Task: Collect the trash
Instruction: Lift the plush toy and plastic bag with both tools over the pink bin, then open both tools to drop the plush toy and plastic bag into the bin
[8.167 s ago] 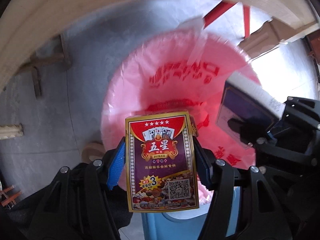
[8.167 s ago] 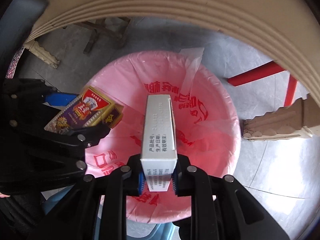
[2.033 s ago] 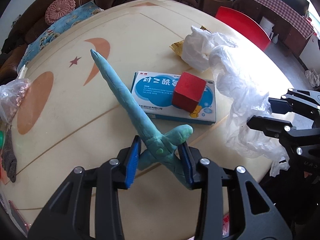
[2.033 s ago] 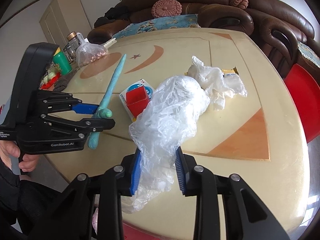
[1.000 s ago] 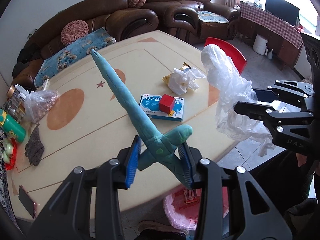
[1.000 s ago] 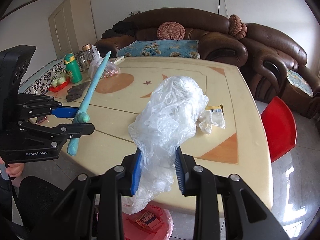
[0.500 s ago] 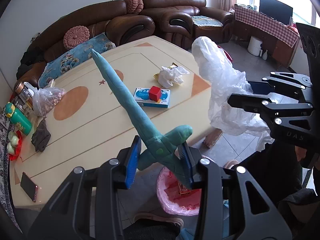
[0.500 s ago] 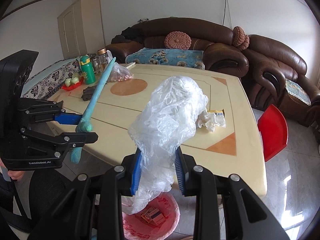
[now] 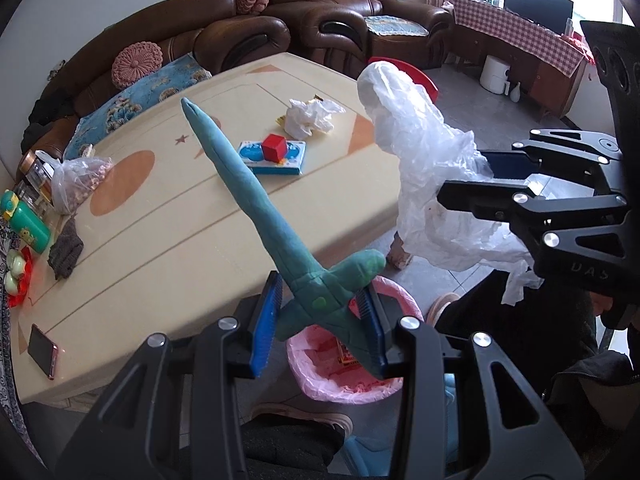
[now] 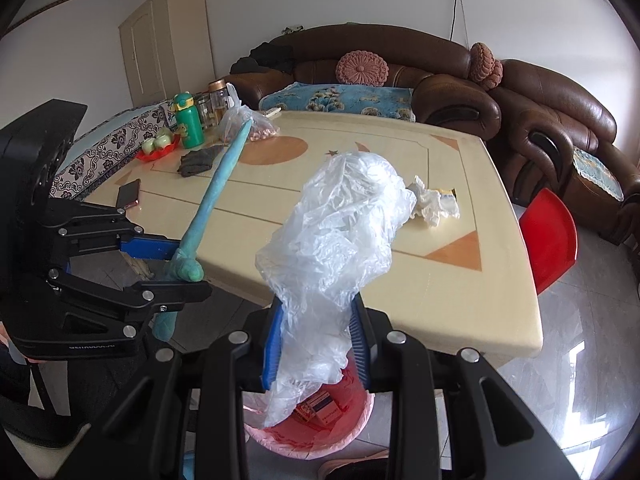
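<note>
My left gripper (image 9: pixel 318 326) is shut on a long green plush sword (image 9: pixel 248 196), held in the air off the table's front edge; it also shows in the right wrist view (image 10: pixel 212 196). My right gripper (image 10: pixel 316 344) is shut on a crumpled clear plastic bag (image 10: pixel 336 232), seen in the left wrist view (image 9: pixel 416 160) too. A bin with a pink liner (image 9: pixel 308 364) stands on the floor below both grippers, with card boxes inside (image 10: pixel 320 406). A crumpled white tissue (image 9: pixel 310 118) and a blue medicine box (image 9: pixel 290 160) with a red cube (image 9: pixel 274 148) lie on the table.
The cream table (image 9: pixel 160 216) also holds a phone (image 9: pixel 40 350), a grey cloth (image 9: pixel 66 248), a green bottle (image 10: pixel 188 120) and a bagged item (image 9: pixel 78 184). A red chair (image 10: pixel 550 236) stands right of the table. Brown sofas (image 10: pixel 440 68) line the far wall.
Both grippers have pulled further back and up from the table with their loads. The table looks smaller and the pink bin shows more fully below.
</note>
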A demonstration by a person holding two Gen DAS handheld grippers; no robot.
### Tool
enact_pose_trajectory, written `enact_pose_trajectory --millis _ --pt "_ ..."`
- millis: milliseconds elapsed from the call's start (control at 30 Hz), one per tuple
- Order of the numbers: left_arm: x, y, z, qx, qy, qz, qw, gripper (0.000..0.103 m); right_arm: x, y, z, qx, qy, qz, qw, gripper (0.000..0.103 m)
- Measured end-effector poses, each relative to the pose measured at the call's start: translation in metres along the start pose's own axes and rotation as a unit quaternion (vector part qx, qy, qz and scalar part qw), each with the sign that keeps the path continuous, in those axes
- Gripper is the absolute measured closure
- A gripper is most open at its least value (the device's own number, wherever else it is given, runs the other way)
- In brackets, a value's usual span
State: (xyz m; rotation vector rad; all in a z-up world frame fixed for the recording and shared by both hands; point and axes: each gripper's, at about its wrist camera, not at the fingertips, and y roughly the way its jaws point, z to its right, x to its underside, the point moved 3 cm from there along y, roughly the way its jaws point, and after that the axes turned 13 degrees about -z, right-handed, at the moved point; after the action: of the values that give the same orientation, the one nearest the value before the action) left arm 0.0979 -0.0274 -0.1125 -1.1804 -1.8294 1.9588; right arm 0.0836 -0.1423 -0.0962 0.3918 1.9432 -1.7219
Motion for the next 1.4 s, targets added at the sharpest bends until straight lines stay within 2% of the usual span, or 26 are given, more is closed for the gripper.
enact_pose_trajectory --millis 367,800,1400 --pt "0.024 0.035 0.021 0.015 0.017 -0.041 0.9989 0.064 0.028 0.020 -0.003 -0.004 0.007 -0.033 0.999 0.074" --pt "0.040 0.088 0.029 0.031 0.017 -0.092 0.9951 0.064 0.054 0.064 -0.001 -0.013 0.018 -0.086 0.996 0.074" --pt "0.074 0.165 0.044 0.076 0.026 -0.175 0.9812 0.064 0.085 0.132 0.004 -0.030 0.029 -0.162 0.986 0.074"
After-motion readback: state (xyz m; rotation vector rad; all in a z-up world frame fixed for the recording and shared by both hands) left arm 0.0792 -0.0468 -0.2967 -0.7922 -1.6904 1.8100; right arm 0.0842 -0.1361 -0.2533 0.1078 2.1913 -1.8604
